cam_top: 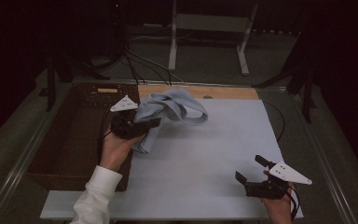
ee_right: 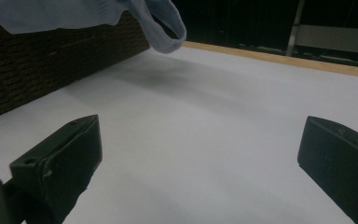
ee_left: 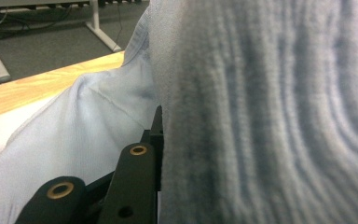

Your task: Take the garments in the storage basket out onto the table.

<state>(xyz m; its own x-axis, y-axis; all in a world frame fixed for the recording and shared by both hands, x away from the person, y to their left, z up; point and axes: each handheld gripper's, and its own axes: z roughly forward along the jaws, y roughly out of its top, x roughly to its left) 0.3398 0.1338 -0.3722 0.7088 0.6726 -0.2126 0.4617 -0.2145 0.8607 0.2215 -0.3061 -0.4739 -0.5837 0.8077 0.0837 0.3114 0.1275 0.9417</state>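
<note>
High view: left claw (cam_top: 142, 125) holds a pale blue garment (cam_top: 172, 108) lifted off the white worktop (cam_top: 205, 154), bunched, one loop hanging toward the middle. It hangs just beside the brown wicker basket (cam_top: 74, 135) at the worktop's left edge. Right claw (cam_top: 252, 169) rests low at the near right corner, well apart from the cloth.

Left gripper view: knit fabric (ee_left: 261, 116) pressed close against the black jaws; claw clamped on cloth.

Right gripper view: jaws stand wide, nothing between them; a cuff (ee_right: 165, 28) dangles ahead above the sheet, basket wall (ee_right: 51, 65) to the left.

Judgement: the step looks like lifting the garment clear of the basket. Next move likely calls for the right claw to take a free edge.
</note>
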